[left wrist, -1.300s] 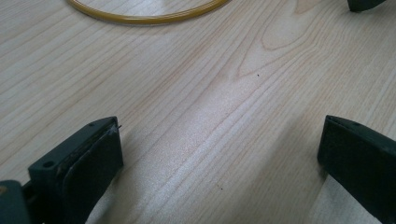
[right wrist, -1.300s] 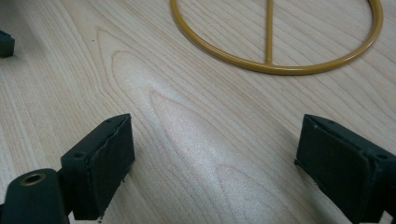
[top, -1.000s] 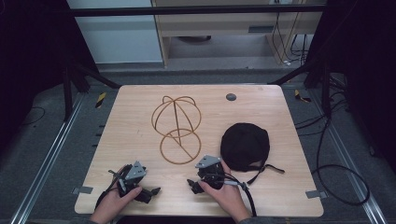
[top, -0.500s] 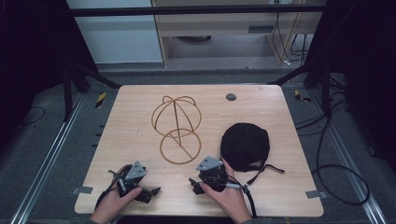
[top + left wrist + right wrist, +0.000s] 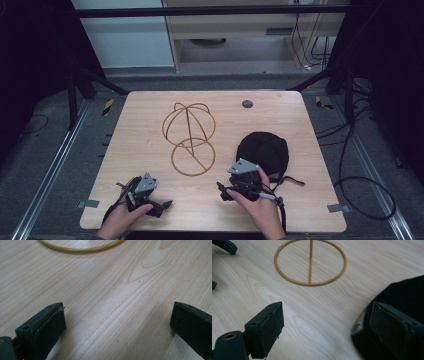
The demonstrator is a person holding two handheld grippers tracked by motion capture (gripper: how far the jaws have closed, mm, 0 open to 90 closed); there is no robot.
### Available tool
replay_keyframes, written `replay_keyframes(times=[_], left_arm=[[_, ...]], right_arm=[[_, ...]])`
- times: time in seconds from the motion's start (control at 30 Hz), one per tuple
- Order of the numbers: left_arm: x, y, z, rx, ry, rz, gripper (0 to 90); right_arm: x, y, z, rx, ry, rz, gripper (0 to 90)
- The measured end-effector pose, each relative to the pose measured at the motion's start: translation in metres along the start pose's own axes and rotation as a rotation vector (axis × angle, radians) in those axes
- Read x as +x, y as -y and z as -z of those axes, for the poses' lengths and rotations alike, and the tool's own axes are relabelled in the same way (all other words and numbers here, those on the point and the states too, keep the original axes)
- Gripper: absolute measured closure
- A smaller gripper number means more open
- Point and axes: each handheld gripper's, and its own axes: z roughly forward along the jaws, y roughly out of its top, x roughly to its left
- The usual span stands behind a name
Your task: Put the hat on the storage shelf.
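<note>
Cap (image 5: 404,293) beside right gripper (image 5: 327,325) fingers (image 5: 387,327).

table (image 5: 145,140): pale wood, wavy grain, centre of frame | wire stand (image 5: 189,134): golden-brown rings, mid-table | cap (image 5: 263,151): plain black, right of centre | left gripper (image 5: 159,206): black, grey top plate, lower left | right gripper (image 5: 223,190): black, grey plate, lower centre | disc (image 5: 247,104): dark grey, upper table | floor (image 5: 45,150): grey

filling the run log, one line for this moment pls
left gripper: open, empty | right gripper: open, beside cap | wire stand: upright, untouched | table
</note>
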Motion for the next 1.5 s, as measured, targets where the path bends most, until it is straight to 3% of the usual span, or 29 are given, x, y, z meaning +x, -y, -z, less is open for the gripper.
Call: replay_keyframes(times=[0.23, 0.27, 0.33, 0.37, 0.4, 0.5, 0.6, 0.67, 0.77, 0.93, 1.1, 1.3, 1.5], left_arm=[[0.0, 0.0, 0.0, 0.0, -0.002, 0.003, 0.0], [0.0, 0.0, 0.0, 0.0, -0.002, 0.003, 0.0], [0.0, 0.0, 0.0, 0.0, -0.002, 0.003, 0.0], [0.0, 0.0, 0.0, 0.0, -0.002, 0.004, 0.0], [0.0, 0.0, 0.0, 0.0, -0.002, 0.004, 0.0], [0.0, 0.0, 0.0, 0.0, -0.004, 0.005, 0.0], [-0.001, 0.0, 0.0, 0.001, -0.004, 0.005, 0.0], [-0.001, 0.0, 0.0, 0.0, -0.006, 0.007, 0.0], [-0.001, 0.0, 0.0, 0.0, -0.006, 0.007, 0.0], [-0.001, 0.0, -0.001, -0.004, -0.008, 0.012, 0.0], [-0.001, 0.0, -0.001, -0.004, -0.008, 0.01, 0.0], [-0.001, 0.0, -0.001, -0.004, -0.008, 0.01, 0.0], [-0.001, 0.0, -0.001, -0.003, -0.008, 0.011, 0.0]], right_arm=[[-0.02, -0.011, 0.028, 0.073, 0.042, 0.056, 13.8], [-0.03, -0.018, 0.037, 0.094, 0.054, 0.066, 13.3], [-0.036, -0.022, 0.041, 0.118, 0.061, 0.071, 13.3], [-0.046, -0.031, 0.046, 0.169, 0.065, 0.063, 14.9], [-0.046, -0.031, 0.046, 0.169, 0.065, 0.063, 14.9], [-0.064, -0.043, 0.05, 0.213, 0.081, 0.051, 18.5], [-0.08, -0.054, 0.053, 0.245, 0.106, 0.07, 22.6], [-0.095, -0.066, 0.056, 0.267, 0.075, 0.085, 22.9], [-0.104, -0.072, 0.057, 0.279, 0.055, 0.079, 23.6], [-0.121, -0.082, 0.056, 0.313, 0.083, 0.08, 27.1], [-0.136, -0.089, 0.053, 0.341, 0.078, 0.063, 32.3], [-0.153, -0.091, 0.039, 0.386, 0.007, 0.008, 33.7], [-0.159, -0.089, 0.019, 0.431, -0.013, -0.007, 34.3]])
